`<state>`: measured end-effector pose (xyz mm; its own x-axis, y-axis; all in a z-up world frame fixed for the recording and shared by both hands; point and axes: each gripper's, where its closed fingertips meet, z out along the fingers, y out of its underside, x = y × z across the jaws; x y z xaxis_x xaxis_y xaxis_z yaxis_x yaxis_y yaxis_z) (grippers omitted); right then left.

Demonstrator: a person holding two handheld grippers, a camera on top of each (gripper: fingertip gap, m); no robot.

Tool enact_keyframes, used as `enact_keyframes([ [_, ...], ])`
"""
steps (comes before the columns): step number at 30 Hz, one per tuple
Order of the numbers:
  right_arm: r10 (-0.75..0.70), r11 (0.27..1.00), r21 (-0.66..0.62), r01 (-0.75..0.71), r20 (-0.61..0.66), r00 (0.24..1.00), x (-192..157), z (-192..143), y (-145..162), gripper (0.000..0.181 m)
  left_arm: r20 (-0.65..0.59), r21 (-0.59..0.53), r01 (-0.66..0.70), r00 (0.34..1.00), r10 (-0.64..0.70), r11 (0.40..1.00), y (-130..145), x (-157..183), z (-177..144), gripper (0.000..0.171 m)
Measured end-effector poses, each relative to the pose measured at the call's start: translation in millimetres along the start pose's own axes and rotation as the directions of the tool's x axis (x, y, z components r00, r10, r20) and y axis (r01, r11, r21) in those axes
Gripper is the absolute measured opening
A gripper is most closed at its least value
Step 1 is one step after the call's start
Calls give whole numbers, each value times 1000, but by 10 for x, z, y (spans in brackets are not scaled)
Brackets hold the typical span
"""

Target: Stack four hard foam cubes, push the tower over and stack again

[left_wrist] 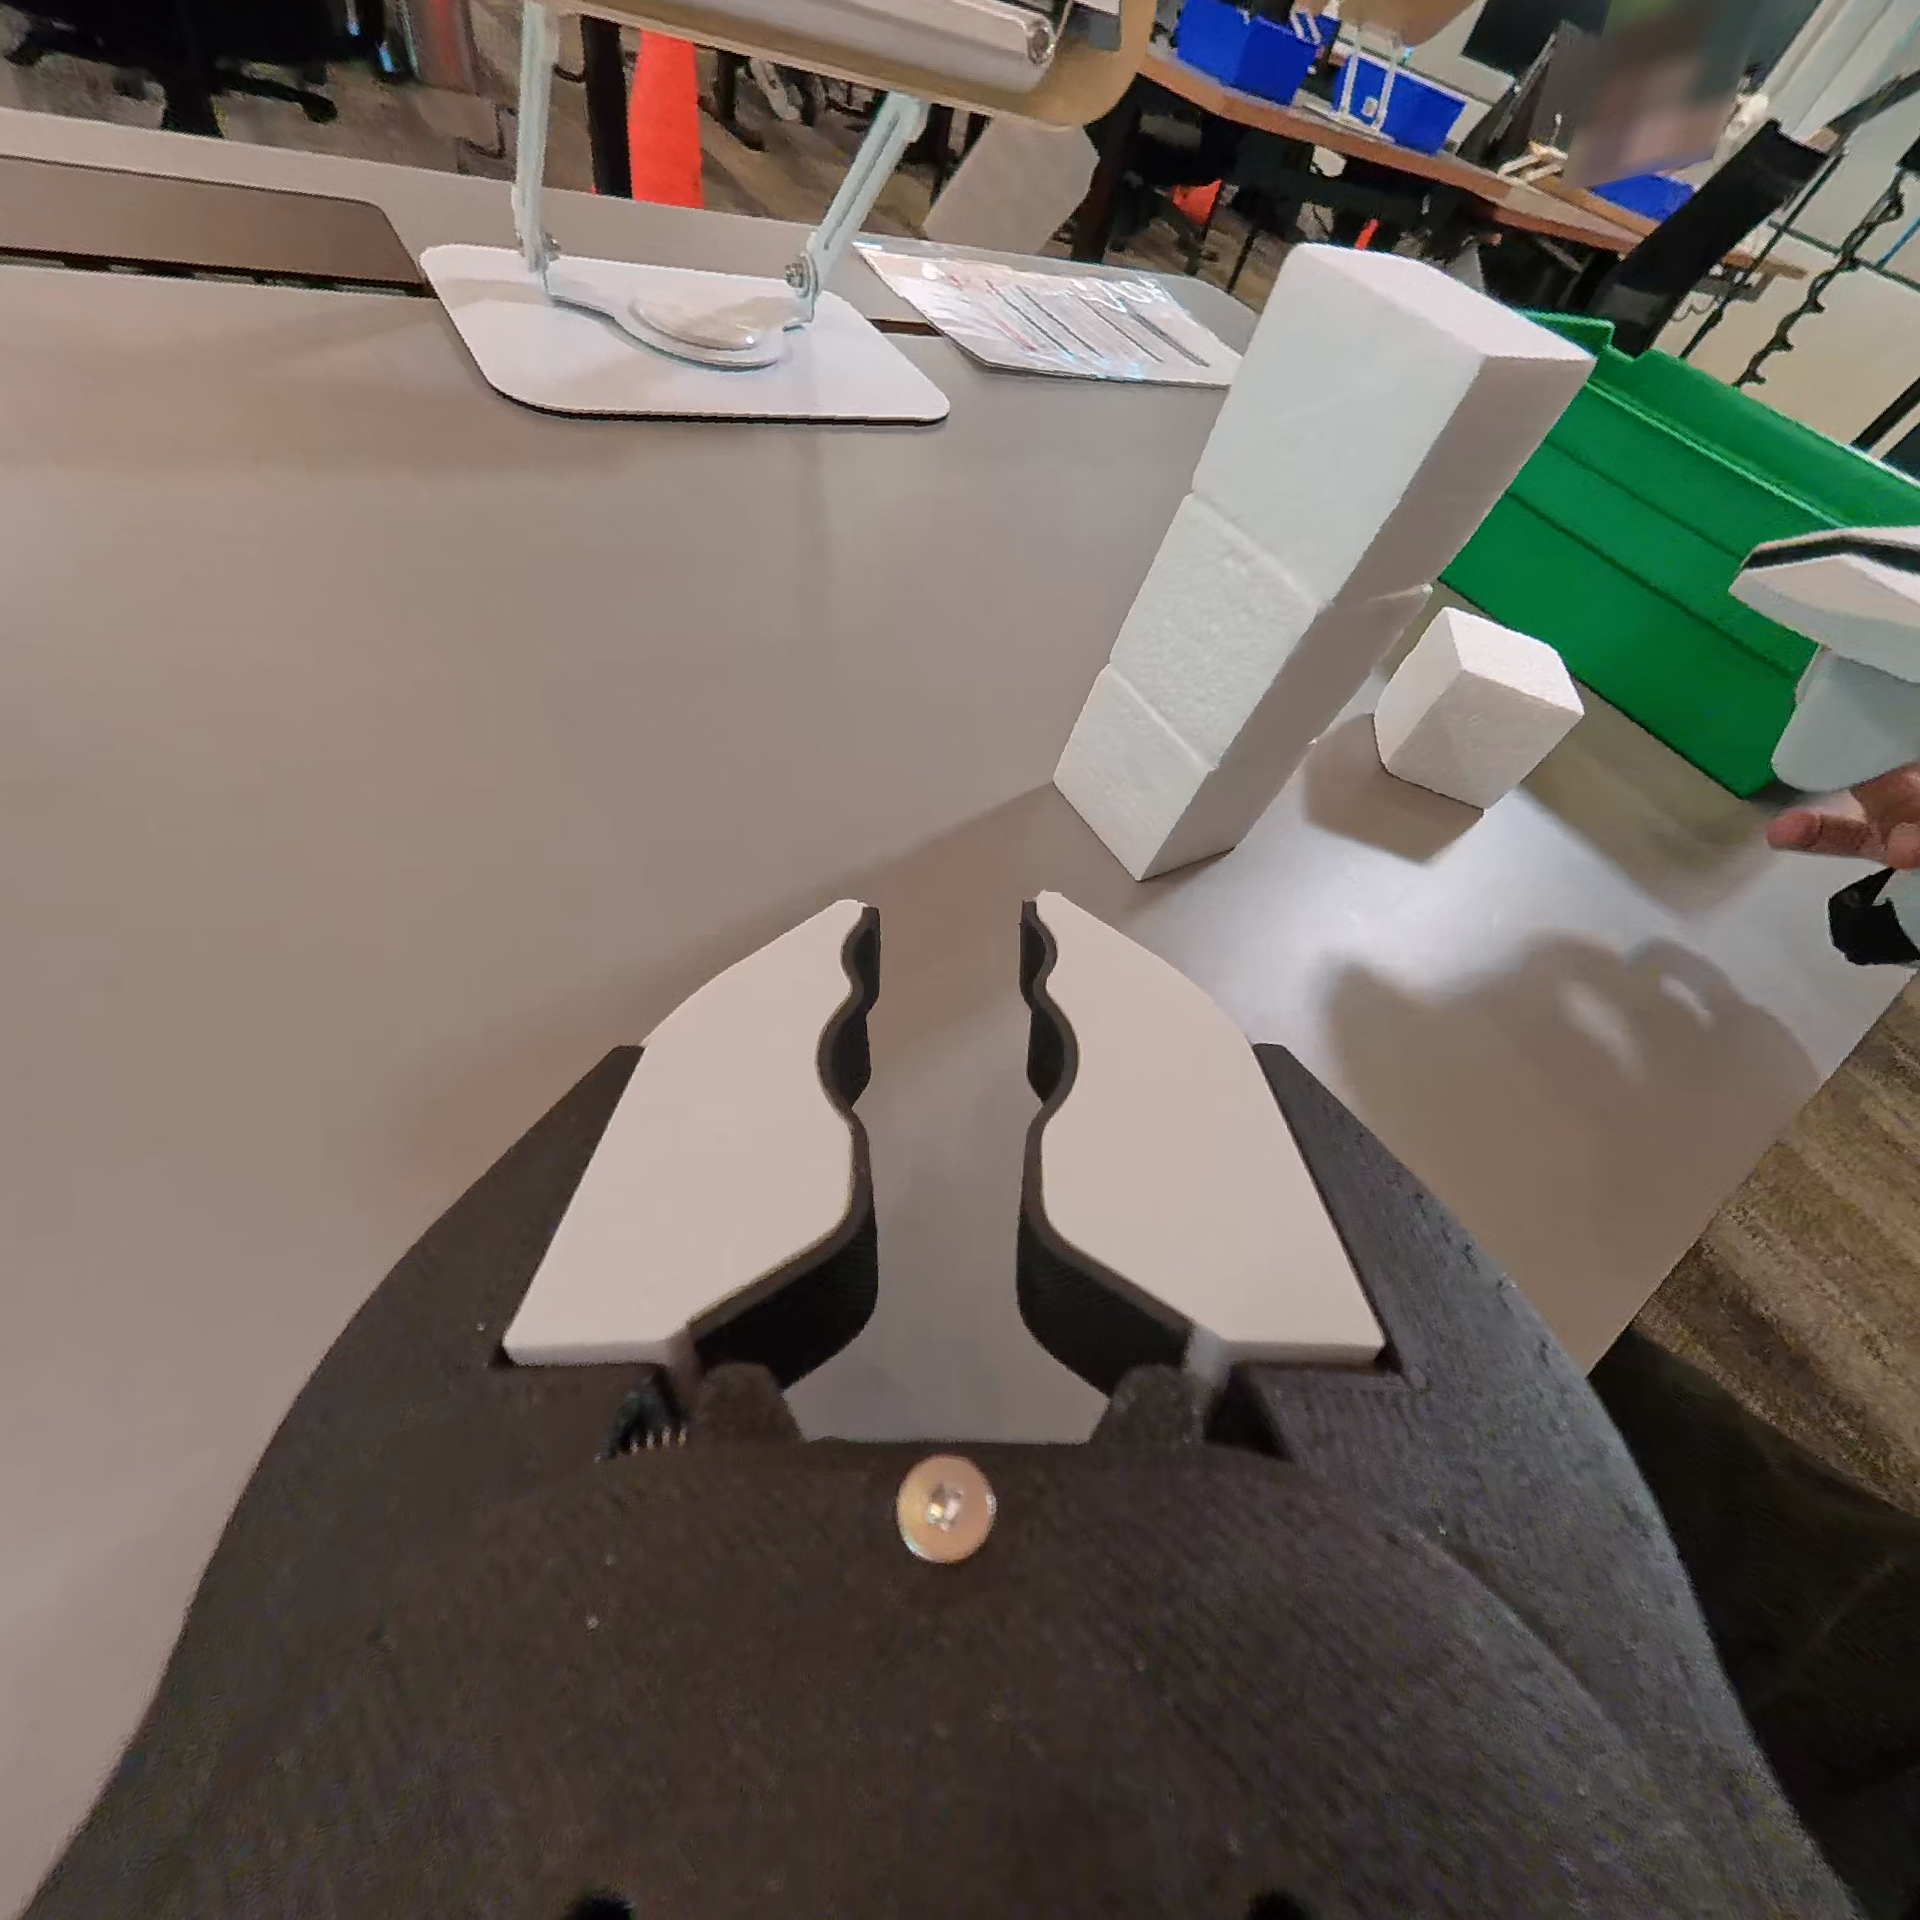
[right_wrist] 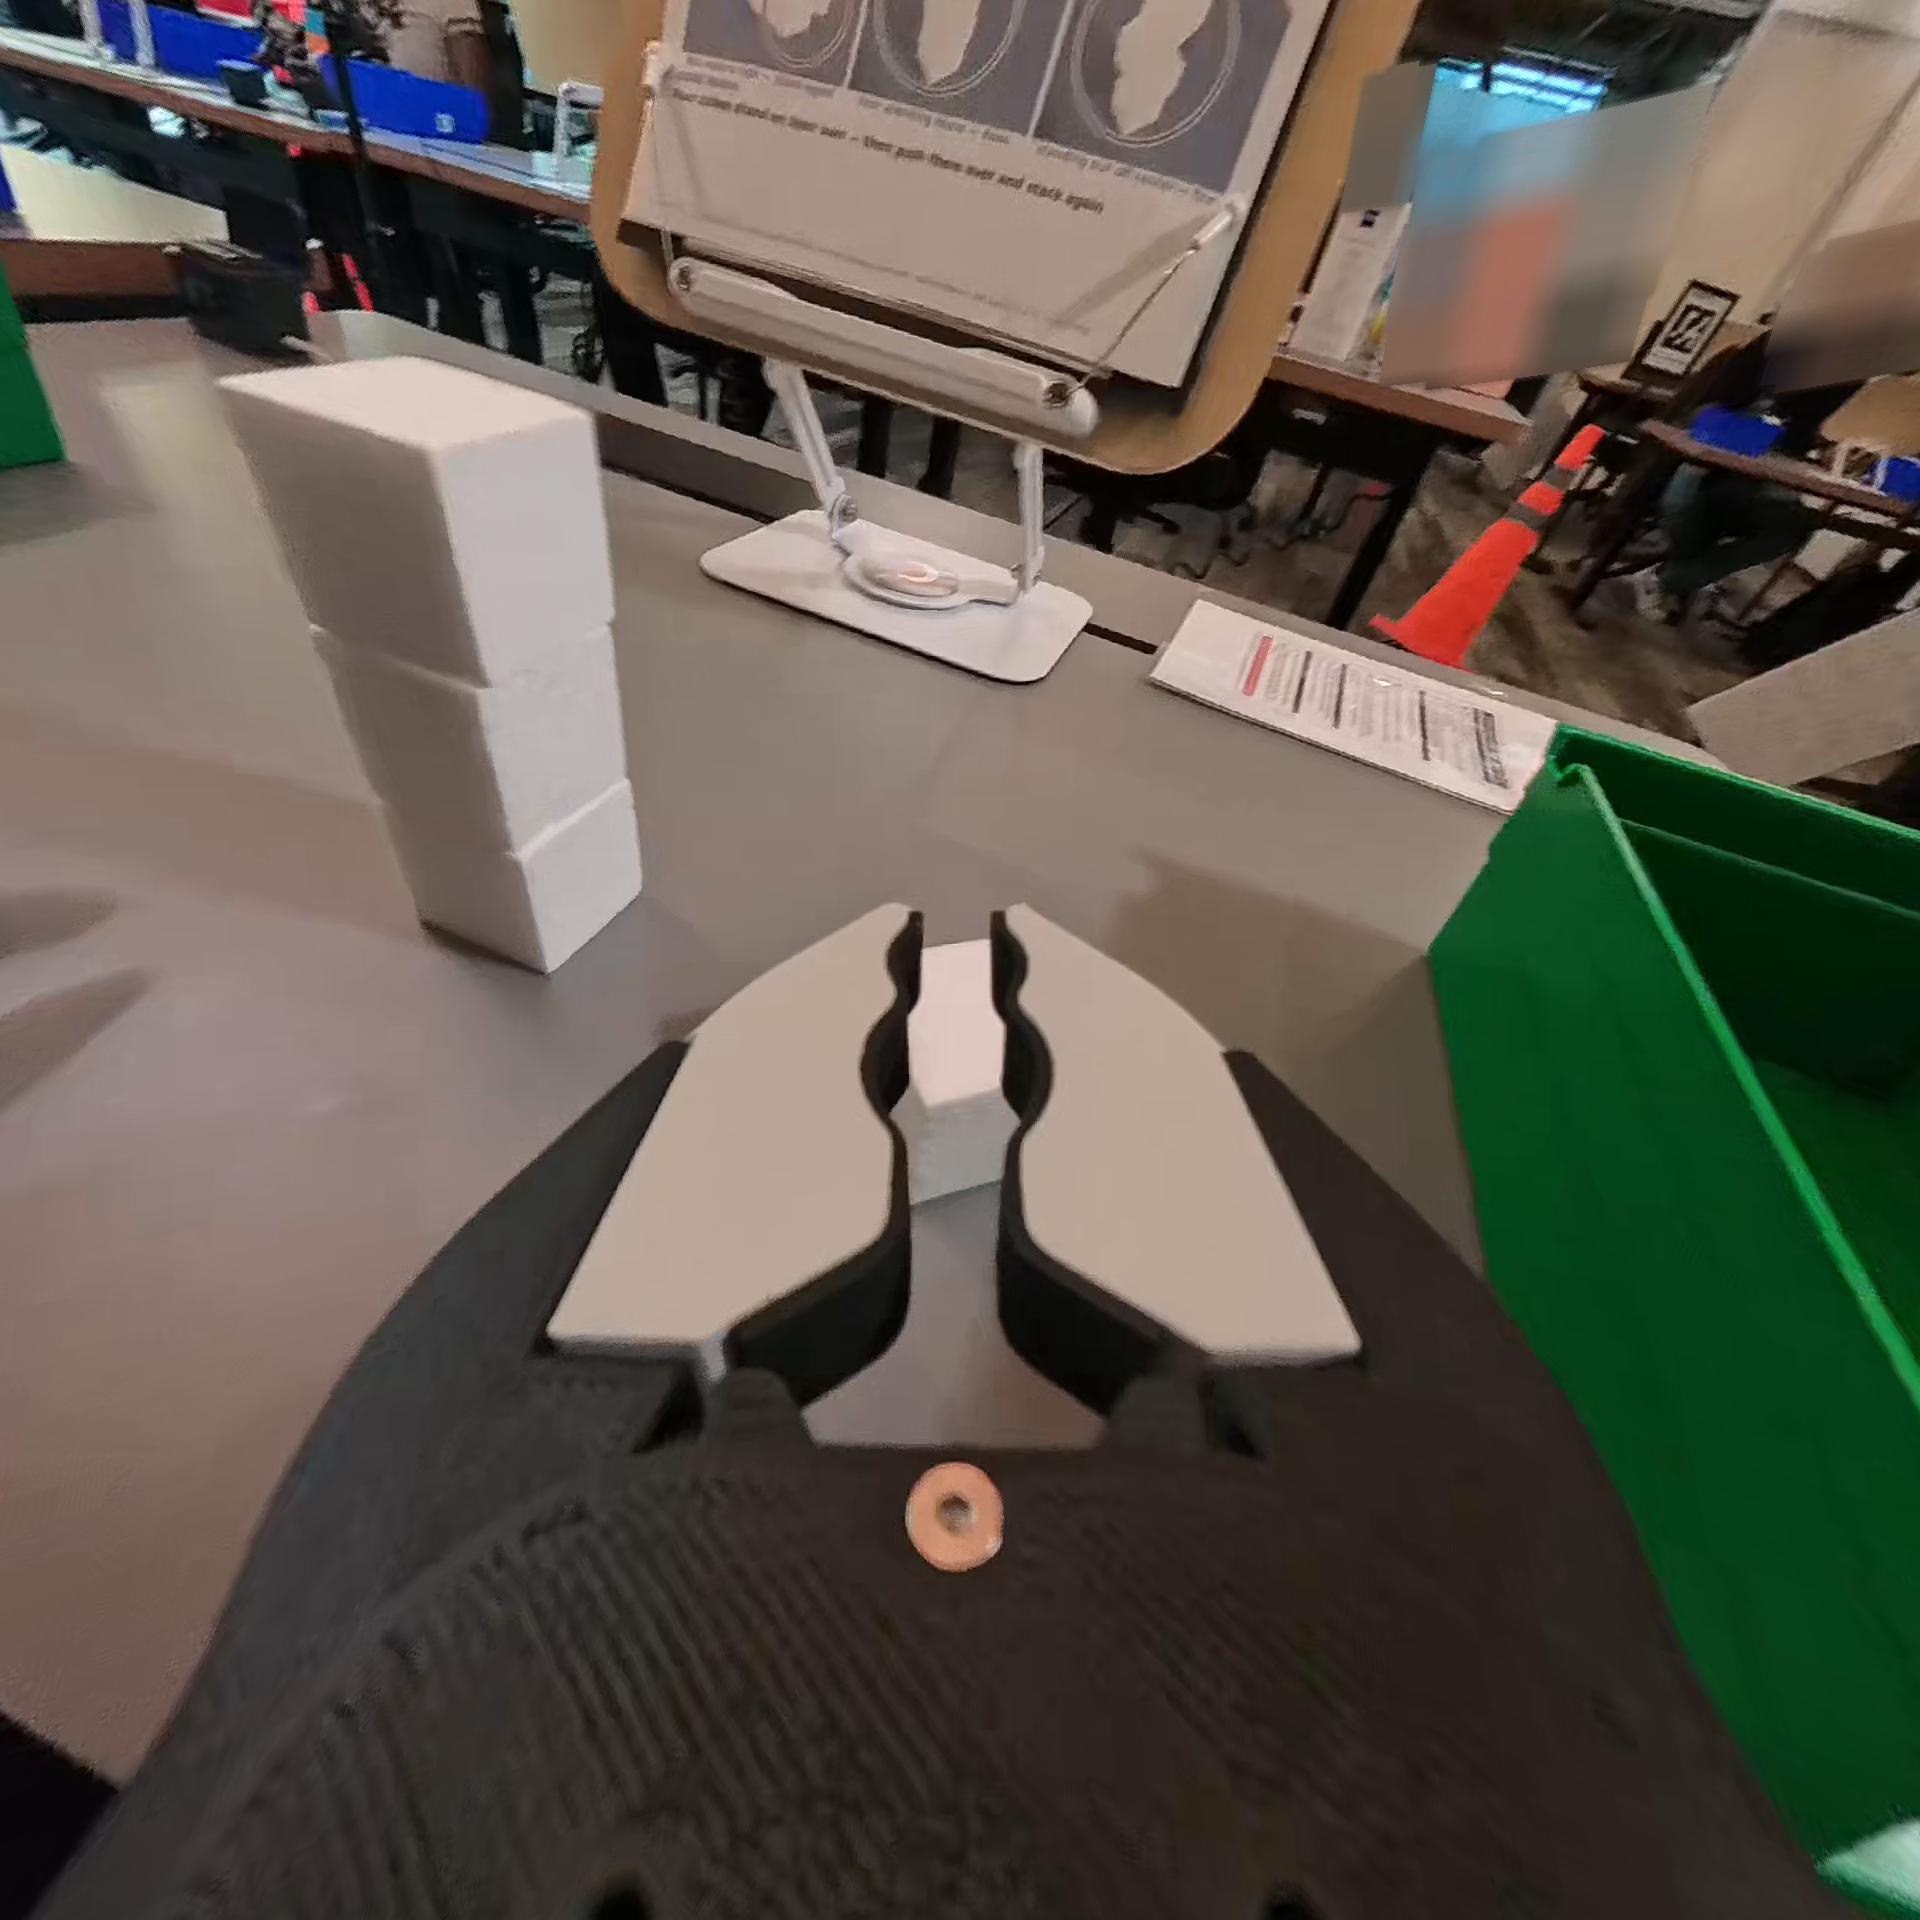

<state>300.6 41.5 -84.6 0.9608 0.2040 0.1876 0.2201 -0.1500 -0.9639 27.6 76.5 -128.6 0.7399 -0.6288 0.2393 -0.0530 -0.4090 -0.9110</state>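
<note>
My left gripper (left_wrist: pixel 951 904) is open and empty, hovering over the grey table (left_wrist: pixel 416 675). To its front right stands a tilted-looking stack of three white foam blocks (left_wrist: pixel 1299 561). A loose white foam cube (left_wrist: pixel 1475 717) lies on the table just right of the stack. My right gripper (right_wrist: pixel 956 920) has only a narrow gap between its jaws and holds nothing. The cube (right_wrist: pixel 956 1070) shows through that gap, on the table below. The stack (right_wrist: pixel 457 644) is to its front left. The right gripper (left_wrist: pixel 1766 582) also shows in the left wrist view, apart from the cube.
A green bin (right_wrist: pixel 1662 1091) stands at the right, also seen behind the cube (left_wrist: pixel 1662 540). A document stand's white base (left_wrist: pixel 675 343) (right_wrist: pixel 904 603) and a laminated sheet (left_wrist: pixel 1049 312) (right_wrist: pixel 1351 696) lie at the back. A hand (left_wrist: pixel 1849 821) shows at the table's right edge. One gripper's finger ends stand about 30 cm off the other's. From my right tips it is roughly 6 cm to the cube (right_wrist: pixel 956 1070); from my left, 30 cm. My left wrist view (left_wrist: pixel 1558 687) looks at it from another angle.
</note>
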Motion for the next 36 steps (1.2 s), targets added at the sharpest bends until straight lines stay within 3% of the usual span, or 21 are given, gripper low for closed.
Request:
enact_keyframes([
  [5, 160, 987, -3, -160, 21, 987, 114, -24, -19, 46, -21, 11, -7, 1000, 7, 1000, -11, 20, -22, 24],
  [7, 157, 987, -8, -157, -2, 988, 173, -25, -13, 56, -32, 19, -18, 999, 19, 1000, -20, 41, -27, 20],
  [9, 69, 997, -25, -69, -4, 998, 171, -39, 3, 51, -38, 28, -29, 999, 30, 999, -34, 52, -30, 18],
  [11, -53, 997, -59, 56, 39, 998, 91, -67, 56, 24, -40, 32, -33, 999, 34, 999, -41, 52, -30, 18],
  [12, -90, 992, -85, 95, 61, 994, 54, -70, 103, 20, -42, 33, -29, 999, 30, 999, -42, 48, -31, 17],
  [14, -65, 988, -136, 77, 92, 994, 19, -68, 213, 19, -42, 38, -12, 999, 13, 999, -47, 30, -36, 16],
  [18, 102, 968, -237, -78, 92, 991, 62, -65, 445, 44, -37, 46, 16, 999, -14, 999, -55, -10, -52, 20],
  [28, 60, 972, -232, -28, 129, 990, 74, 70, 511, 64, -42, 34, 5, 999, -3, 999, -39, 5, -41, 21],
  [32, 183, 948, -296, -114, 217, 959, 120, 176, 621, 78, -49, 22, 36, 998, -35, 999, -27, -22, -29, 22],
  [36, 193, 939, -331, -97, 272, 943, 219, 275, 696, 87, -56, 11, 43, 998, -42, 999, -13, -17, -21, 22],
])
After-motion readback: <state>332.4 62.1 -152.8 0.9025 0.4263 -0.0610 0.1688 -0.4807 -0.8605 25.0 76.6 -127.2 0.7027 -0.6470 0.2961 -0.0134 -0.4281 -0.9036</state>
